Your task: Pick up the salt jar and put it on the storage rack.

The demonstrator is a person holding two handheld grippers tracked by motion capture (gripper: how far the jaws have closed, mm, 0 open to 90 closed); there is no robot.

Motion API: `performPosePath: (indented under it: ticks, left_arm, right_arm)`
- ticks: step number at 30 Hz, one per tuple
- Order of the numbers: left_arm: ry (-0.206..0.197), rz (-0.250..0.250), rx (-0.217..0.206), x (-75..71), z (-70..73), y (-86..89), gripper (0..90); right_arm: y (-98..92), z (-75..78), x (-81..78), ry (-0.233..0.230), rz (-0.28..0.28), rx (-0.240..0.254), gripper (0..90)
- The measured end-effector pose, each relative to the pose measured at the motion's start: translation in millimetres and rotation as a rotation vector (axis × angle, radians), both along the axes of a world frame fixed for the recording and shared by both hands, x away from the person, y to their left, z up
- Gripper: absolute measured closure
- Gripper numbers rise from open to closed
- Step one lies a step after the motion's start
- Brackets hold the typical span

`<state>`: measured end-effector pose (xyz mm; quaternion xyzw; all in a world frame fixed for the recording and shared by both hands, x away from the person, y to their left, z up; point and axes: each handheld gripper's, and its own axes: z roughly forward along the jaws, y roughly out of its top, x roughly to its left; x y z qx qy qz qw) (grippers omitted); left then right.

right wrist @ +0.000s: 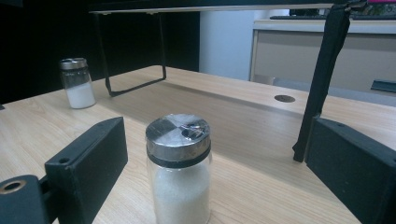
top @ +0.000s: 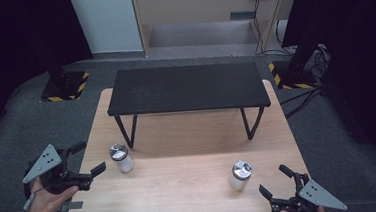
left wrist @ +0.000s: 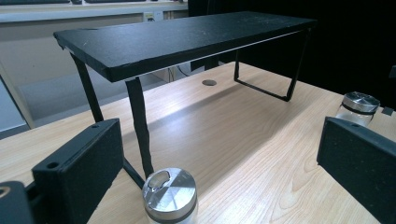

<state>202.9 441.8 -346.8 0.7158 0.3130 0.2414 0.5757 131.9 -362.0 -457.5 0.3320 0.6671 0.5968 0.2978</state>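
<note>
Two glass shakers with metal lids and white powder stand upright on a wooden table (top: 182, 189). The left shaker (top: 121, 158) is just right of my left gripper (top: 92, 156), which is open and points at it from the table's left edge. In the left gripper view this shaker (left wrist: 170, 197) sits low between the spread jaws of the left gripper (left wrist: 219, 140). The right shaker (top: 240, 175) stands just ahead of my open right gripper (top: 273, 178). In the right gripper view that shaker (right wrist: 179, 172) stands between the jaws of the right gripper (right wrist: 217, 140), touching neither.
A low black shelf (top: 187, 88) on thin metal legs spans the far half of the table, with open room beneath it (left wrist: 187, 37). One of its legs (right wrist: 322, 79) rises close behind the right jaw. Grey floor and dark curtains surround the table.
</note>
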Motion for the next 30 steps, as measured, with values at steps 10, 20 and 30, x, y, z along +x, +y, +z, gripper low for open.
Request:
performPosePath:
  ticks: [10, 20, 30]
  left_arm:
    - [0.005, -0.007, 0.017, -1.7, 5.2, 1.7, 0.0]
    - [0.018, -0.009, 0.039, -5.7, 14.4, 7.3, 0.0]
    - [0.021, 0.001, 0.061, -11.0, 16.2, 11.4, 0.0]
  right_arm:
    - [-0.2, -0.3, 0.3, -0.001, 0.001, 0.003, 6.0]
    - [-0.3, -0.3, 0.9, 0.003, 0.004, 0.006, 6.0]
    - [-0.2, -0.3, 1.1, 0.004, 0.004, 0.006, 6.1]
